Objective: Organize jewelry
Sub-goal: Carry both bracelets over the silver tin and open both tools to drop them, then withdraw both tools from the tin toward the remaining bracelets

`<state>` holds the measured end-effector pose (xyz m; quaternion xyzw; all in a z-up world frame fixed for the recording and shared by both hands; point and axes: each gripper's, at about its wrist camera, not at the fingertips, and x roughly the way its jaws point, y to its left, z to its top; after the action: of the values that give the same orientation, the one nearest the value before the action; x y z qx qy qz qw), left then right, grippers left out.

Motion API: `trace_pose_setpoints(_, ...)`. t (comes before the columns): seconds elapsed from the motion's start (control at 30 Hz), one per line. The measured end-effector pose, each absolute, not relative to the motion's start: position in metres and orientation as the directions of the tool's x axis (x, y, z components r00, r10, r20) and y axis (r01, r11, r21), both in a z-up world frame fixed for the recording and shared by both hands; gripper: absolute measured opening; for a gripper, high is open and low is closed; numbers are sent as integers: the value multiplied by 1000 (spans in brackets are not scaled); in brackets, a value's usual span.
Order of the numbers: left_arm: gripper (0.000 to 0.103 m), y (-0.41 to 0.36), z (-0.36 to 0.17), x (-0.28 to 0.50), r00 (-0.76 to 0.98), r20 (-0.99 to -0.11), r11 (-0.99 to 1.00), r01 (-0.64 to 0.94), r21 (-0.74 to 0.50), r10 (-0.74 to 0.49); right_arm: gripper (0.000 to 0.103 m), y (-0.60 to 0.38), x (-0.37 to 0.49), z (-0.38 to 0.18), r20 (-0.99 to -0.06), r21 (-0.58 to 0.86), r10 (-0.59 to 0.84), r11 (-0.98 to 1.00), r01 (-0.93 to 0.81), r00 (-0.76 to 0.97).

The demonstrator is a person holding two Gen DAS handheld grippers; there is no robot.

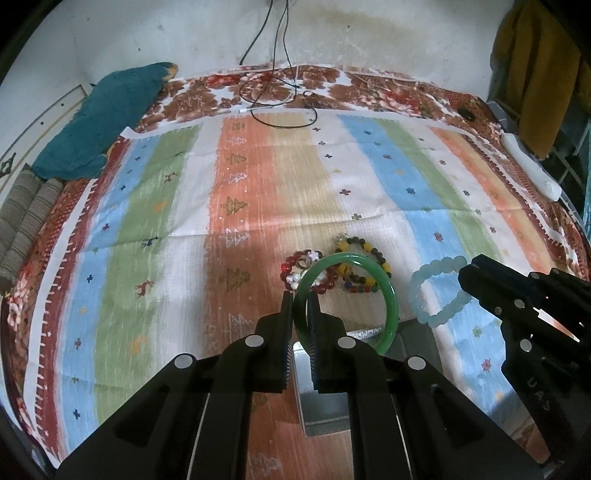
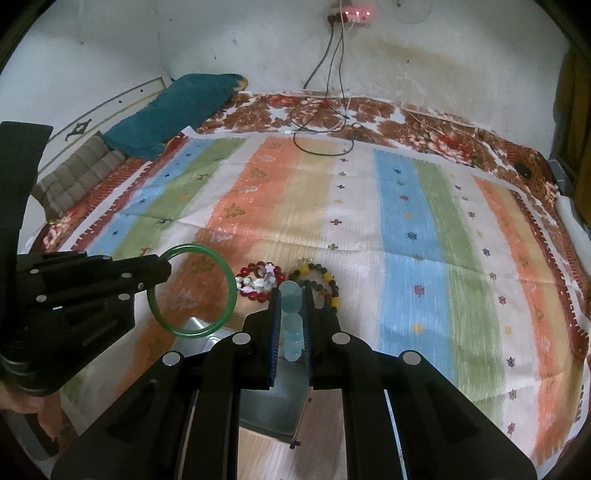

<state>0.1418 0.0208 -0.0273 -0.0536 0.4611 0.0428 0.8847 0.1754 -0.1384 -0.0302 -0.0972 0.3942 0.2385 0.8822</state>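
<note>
My left gripper [image 1: 300,301] is shut on a green bangle [image 1: 389,295] and holds it in the air above a grey metal box [image 1: 325,406]. My right gripper [image 2: 291,295] is shut on a pale blue bead bracelet [image 2: 290,317], also lifted above the box [image 2: 273,410]. In the left wrist view the pale blue bracelet [image 1: 436,288] hangs from the right gripper [image 1: 467,271]. In the right wrist view the green bangle [image 2: 192,291] hangs from the left gripper [image 2: 166,267]. A red bead bracelet [image 1: 295,269] and a multicolour bead bracelet [image 1: 364,266] lie on the striped cloth beyond the box.
The striped cloth [image 1: 258,192] covers a bed with a floral sheet. Black cables [image 1: 280,96] lie at its far edge below a wall socket [image 2: 351,14]. A teal pillow [image 1: 107,118] and folded brown bedding [image 1: 26,221] sit at the far left. A white object [image 1: 532,166] lies at the right edge.
</note>
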Motion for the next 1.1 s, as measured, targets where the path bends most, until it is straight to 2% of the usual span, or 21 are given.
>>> trace_pose_setpoints(0.83, 8, 8, -36, 107, 553, -833, 992, -119, -48, 26, 13, -153, 141, -29, -732, 60, 390, 854, -518, 559)
trace_pose_setpoints(0.87, 10, 10, -38, 109, 542, -840, 990, -131, -58, 23, 14, -153, 140, -28, -728, 56, 386, 857, -513, 566)
trace_pose_setpoints(0.9, 12, 13, -39, 110, 535, -844, 988, -140, -68, 18, 21, -153, 140, -27, -725, 51, 382, 859, -509, 573)
trace_pose_setpoints(0.93, 21, 15, -40, 110, 531, -847, 986, -148, -72, 18, 33, -153, 141, -27, -725, 49, 377, 863, -504, 576)
trace_pose_setpoints(0.97, 26, 17, -40, 110, 531, -847, 985, -157, -76, 19, 34, -154, 141, -28, -727, 49, 374, 865, -499, 576)
trace_pose_setpoints(1.1, 26, 24, -40, 110, 530, -848, 980, -184, -81, 29, 34, -155, 146, -31, -742, 48, 358, 872, -487, 567)
